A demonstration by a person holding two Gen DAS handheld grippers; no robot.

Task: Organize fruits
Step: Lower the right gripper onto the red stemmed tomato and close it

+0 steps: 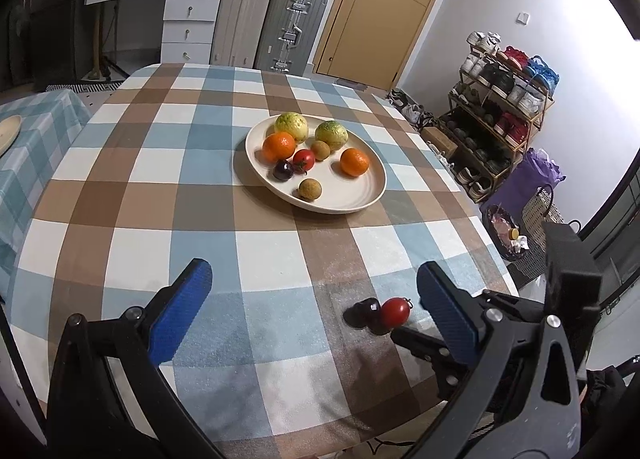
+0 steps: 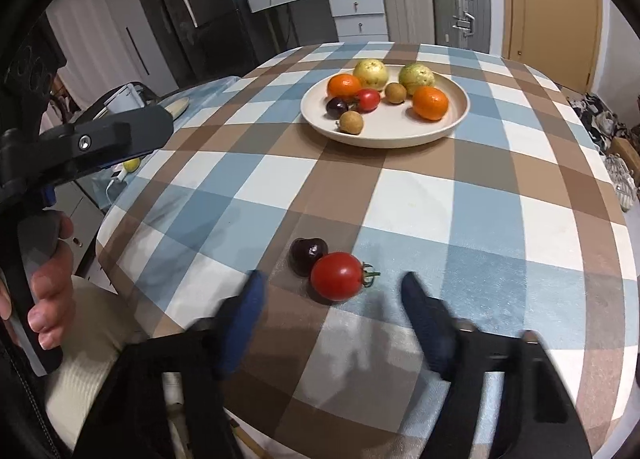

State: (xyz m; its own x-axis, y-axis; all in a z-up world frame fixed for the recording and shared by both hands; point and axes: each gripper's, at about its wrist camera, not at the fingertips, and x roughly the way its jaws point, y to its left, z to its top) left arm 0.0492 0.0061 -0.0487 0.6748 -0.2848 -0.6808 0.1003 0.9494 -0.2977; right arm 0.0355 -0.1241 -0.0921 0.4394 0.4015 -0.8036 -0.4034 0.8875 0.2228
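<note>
A cream plate point(image 1: 360, 195) point(image 2: 448, 123) on the checked tablecloth holds two oranges, two green-yellow guavas, a red tomato, a dark cherry and two brown longans. A loose red cherry tomato point(image 1: 395, 312) point(image 2: 337, 276) and a dark cherry point(image 1: 366, 311) point(image 2: 307, 255) lie touching on the cloth near the front edge. My right gripper point(image 2: 332, 291) is open and empty, its blue fingers either side of the tomato, just short of it. My left gripper point(image 1: 314, 283) is open and empty above the cloth, left of the loose fruit.
The round table point(image 2: 500, 219) drops off at the near and side edges. A second small table with a plate point(image 1: 8, 131) stands at the left. Suitcases point(image 1: 292, 27), drawers, a door and a shoe rack point(image 1: 500, 107) stand beyond the table.
</note>
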